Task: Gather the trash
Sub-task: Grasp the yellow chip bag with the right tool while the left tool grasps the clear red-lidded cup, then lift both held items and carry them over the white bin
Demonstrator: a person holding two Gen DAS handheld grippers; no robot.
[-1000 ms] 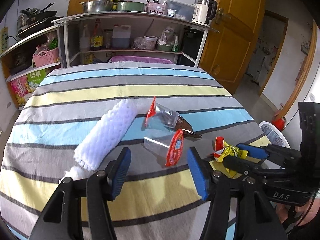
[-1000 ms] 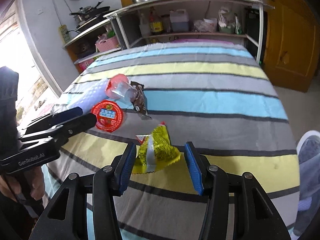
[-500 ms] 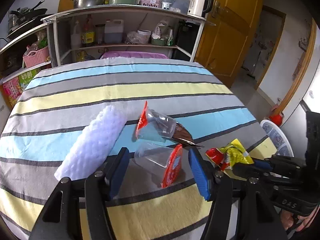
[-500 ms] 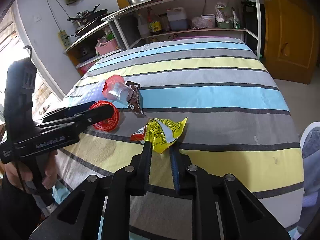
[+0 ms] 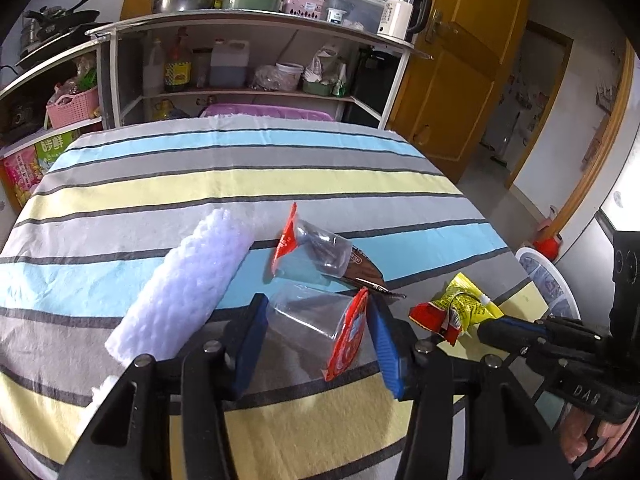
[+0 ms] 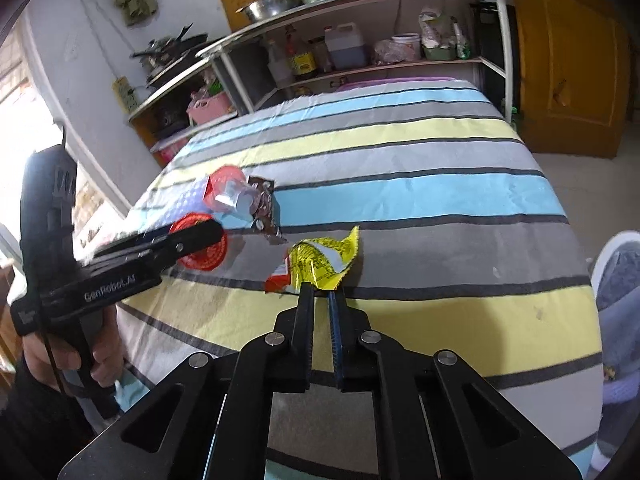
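A clear plastic cup (image 5: 308, 320) with a red foil lid (image 5: 352, 336) lies on its side on the striped tablecloth (image 5: 240, 180). It sits between the blue pads of my left gripper (image 5: 317, 305), whose jaws are closing and touch its base and its lid. My right gripper (image 6: 320, 292) is shut on the edge of a crumpled yellow and red snack wrapper (image 6: 320, 258), held just above the cloth. In the left wrist view the wrapper (image 5: 456, 312) sticks out of the right gripper (image 5: 484, 326). The left gripper (image 6: 212, 234) also shows in the right wrist view.
A second clear cup (image 5: 320, 244) with a red lid, a brown wrapper (image 5: 366, 274) and a white foam sleeve (image 5: 188, 284) lie close behind the left gripper. A metal shelf (image 5: 248, 92) stands past the table's far edge. A white fan (image 5: 548, 280) stands right of the table.
The right jaws have shut on the yellow wrapper and raised it a little. The left gripper slid forward around the clear cup and its jaws narrowed onto it.
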